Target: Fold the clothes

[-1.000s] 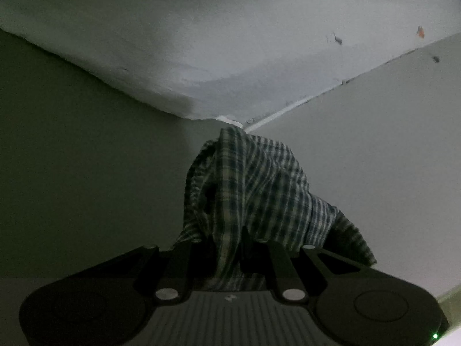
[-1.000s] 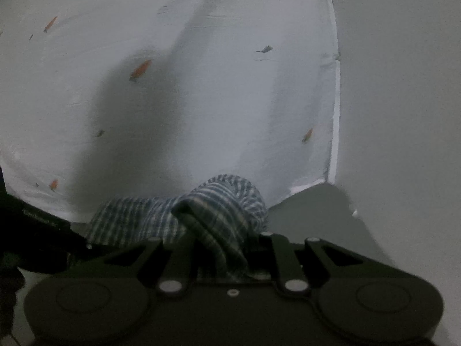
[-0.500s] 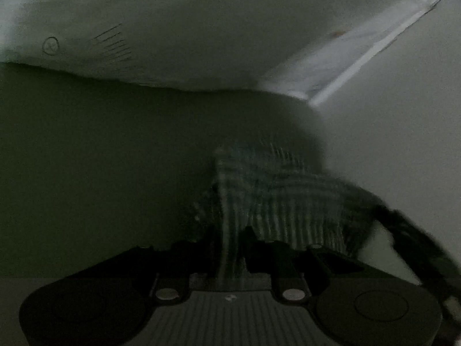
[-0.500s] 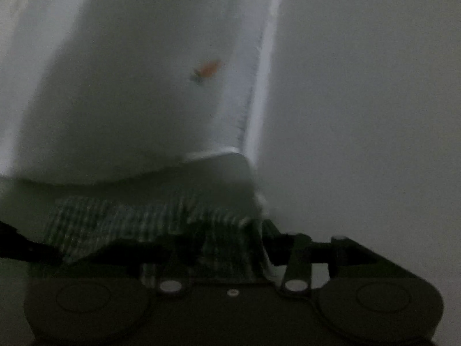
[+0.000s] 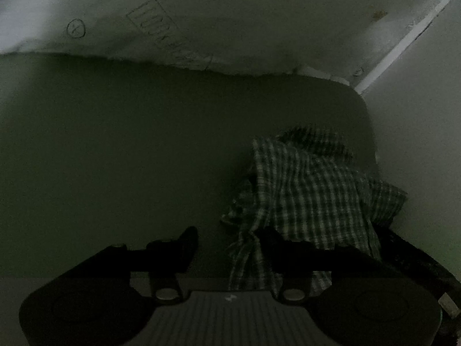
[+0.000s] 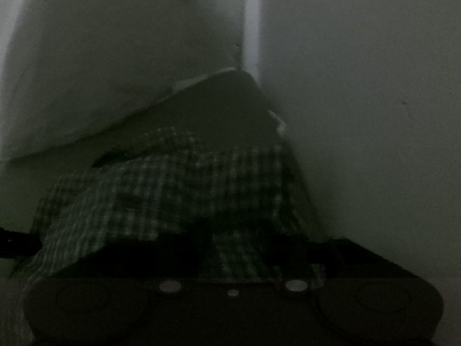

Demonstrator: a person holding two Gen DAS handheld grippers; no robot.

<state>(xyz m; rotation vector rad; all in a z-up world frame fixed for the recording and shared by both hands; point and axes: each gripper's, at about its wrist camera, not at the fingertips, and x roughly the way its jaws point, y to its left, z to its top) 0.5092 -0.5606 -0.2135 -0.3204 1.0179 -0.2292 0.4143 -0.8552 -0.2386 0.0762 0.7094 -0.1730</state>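
One checked cloth (image 5: 311,190), two grippers, on a dim table (image 5: 115,158).
The left gripper (image 5: 227,245) is opening its jaws; the crumpled cloth lies against its right finger, not pinched. Only the right wrist view shows the right gripper (image 6: 239,248), jaws spread, with cloth draped between and over them.

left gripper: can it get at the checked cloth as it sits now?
Probably yes. The crumpled green-and-white checked cloth lies on the dark tabletop right at the left gripper, draped against one finger. Its jaws are opening, with cloth partly between them and nothing blocking.
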